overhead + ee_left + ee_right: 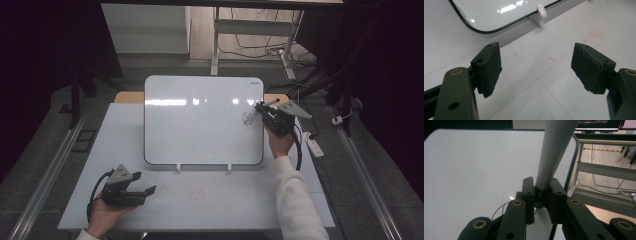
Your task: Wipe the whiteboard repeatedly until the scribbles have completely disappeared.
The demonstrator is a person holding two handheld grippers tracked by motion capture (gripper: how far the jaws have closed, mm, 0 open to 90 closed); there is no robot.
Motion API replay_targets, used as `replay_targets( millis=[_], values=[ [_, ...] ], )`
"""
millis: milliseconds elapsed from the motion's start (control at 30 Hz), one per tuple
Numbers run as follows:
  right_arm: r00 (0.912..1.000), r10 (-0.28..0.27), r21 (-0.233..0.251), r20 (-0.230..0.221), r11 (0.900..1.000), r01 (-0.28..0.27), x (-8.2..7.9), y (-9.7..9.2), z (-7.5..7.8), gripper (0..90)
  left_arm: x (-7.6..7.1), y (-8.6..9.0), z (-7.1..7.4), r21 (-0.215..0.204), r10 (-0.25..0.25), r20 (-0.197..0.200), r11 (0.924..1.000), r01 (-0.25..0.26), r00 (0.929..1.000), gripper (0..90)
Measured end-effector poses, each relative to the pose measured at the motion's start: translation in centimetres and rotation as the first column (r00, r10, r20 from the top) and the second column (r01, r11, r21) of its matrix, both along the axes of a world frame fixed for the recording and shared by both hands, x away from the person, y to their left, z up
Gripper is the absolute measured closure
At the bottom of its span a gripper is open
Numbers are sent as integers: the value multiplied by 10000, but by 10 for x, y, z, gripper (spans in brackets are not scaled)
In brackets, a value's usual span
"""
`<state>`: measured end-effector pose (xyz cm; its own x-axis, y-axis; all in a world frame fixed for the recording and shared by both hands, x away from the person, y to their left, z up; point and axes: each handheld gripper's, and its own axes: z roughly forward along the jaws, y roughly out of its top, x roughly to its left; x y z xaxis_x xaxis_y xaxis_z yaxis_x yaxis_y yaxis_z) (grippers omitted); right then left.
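A whiteboard (200, 120) stands tilted on the white table (225, 200), held by two white clips. Near its right edge is a black scribble (247, 118). My right gripper (262, 107) is at that edge, shut on a grey marker (554, 152) whose lower end sits between the jaws, by the scribbled lines (499, 211). The marker (271, 102) points up and to the right in the high view. My left gripper (149, 190) rests low over the table's front left, open with nothing between its jaws. The left gripper view shows the board's lower corner (486, 17) and a clip (541, 12).
Faint red marks (594, 37) stain the table ahead of the left gripper. A white power strip (314, 142) lies off the table's right side. Beyond the board stand a desk frame (250, 35) and loose cables on the floor.
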<state>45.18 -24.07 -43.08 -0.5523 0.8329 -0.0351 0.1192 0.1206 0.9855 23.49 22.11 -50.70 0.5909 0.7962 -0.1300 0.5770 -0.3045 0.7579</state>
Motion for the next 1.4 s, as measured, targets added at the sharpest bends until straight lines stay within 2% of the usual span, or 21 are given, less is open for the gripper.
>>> replay_targets(
  millis=[33, 100, 167, 267, 300, 333, 400, 467, 533, 667, 733, 800, 867, 933, 967, 1000, 1100, 1133, 1200, 1267, 1400],
  values=[
    [9982, 599, -531, -93, 9968, -603, -3, 9, -2, 778, 0, 0, 0, 11, -1, -5, 10000, 1, 10000, 250],
    [9977, 677, -860, -61, 9940, -680, -5, 11, -1, 778, 1, 0, -1, 26, -14, -22, 10000, 14, 10000, 250],
    [9983, 583, -847, -72, 9947, -587, -3, 4, 2, 778, 0, 0, -1, 23, -34, -6, 10000, 34, 10000, 250],
    [9993, 273, -208, -262, 9994, -279, 0, -9, 3, 778, -1, 0, 0, 0, 16, 22, 10000, -16, 10000, 250],
    [9988, 392, -487, -279, 9980, -405, -3, -6, 1, 778, 0, 0, 0, -8, 21, 20, 10000, -21, 10000, 250],
    [9956, 868, -1118, -360, 9896, -904, -9, 2, -2, 778, 0, 0, 0, 3, 13, 7, 10000, -13, 10000, 250],
    [9949, 941, -1247, -354, 9874, -979, -9, 1, -1, 777, 1, -1, -1, 35, -11, -10, 10000, 11, 10000, 250],
    [9976, 643, -1094, -260, 9917, -668, -8, -3, 0, 778, 0, -1, 0, 45, -30, -4, 10000, 30, 10000, 250],
    [9987, 330, -472, -375, 9983, -348, -6, -11, 0, 778, 0, -1, 0, 31, -24, 21, 10000, 24, 10000, 250],
    [9944, 953, -1279, -456, 9867, -1004, -16, 0, -7, 778, 2, 1, -1, 15, 20, -21, 10000, -20, 10000, 250],
    [9966, 773, -1298, -294, 9883, -805, -15, -3, -5, 778, 2, 0, -1, 32, 6, -27, 10000, -6, 10000, 250],
    [9986, 435, -593, -304, 9972, -452, -11, -11, -6, 778, 0, -1, 0, 61, -31, 14, 10000, 31, 10000, 250],
    [9973, 640, -772, -351, 9948, -666, -14, -6, -8, 778, 0, 0, 0, 36, 2, 33, 10000, -2, 10000, 250],
    [9919, 1209, -1376, -385, 9825, -1252, -20, 5, -12, 778, 1, 1, 0, 16, 54, 6, 10000, -54, 10000, 250],
    [9923, 1203, -1684, -281, 9780, -1233, -21, 8, -11, 778, 2, 1, -1, 20, 51, -4, 10000, -51, 10000, 250],
    [9930, 1150, -1609, -260, 9799, -1177, -19, 6, -9, 778, 2, 0, -1, 22, 29, -23, 10000, -29, 10000, 250],
    [9983, 516, -554, -280, 9971, -531, -10, -8, -5, 778, 0, -1, -1, 67, -29, 3, 10000, 29, 10000, 250],
    [9981, 539, -573, -309, 9968, -556, -11, -6, -6, 778, 0, -1, 0, 55, -15, 22, 10000, 15, 10000, 250],
    [9922, 1161, -1172, -459, 9857, -1208, -18, 4, -11, 778, 1, 1, 0, 5, 39, 16, 10000, -39, 10000, 250],
    [9903, 1337, -1605, -375, 9773, -1380, -21, 9, -12, 778, 2, 1, -1, 4, 45, -18, 10000, -45, 10000, 250],
    [9980, 543, -607, -314, 9966, -562, -9, -5, -4, 778, 1, -1, -1, 76, -32, -4, 10000, 32, 10000, 250]
  ],
)
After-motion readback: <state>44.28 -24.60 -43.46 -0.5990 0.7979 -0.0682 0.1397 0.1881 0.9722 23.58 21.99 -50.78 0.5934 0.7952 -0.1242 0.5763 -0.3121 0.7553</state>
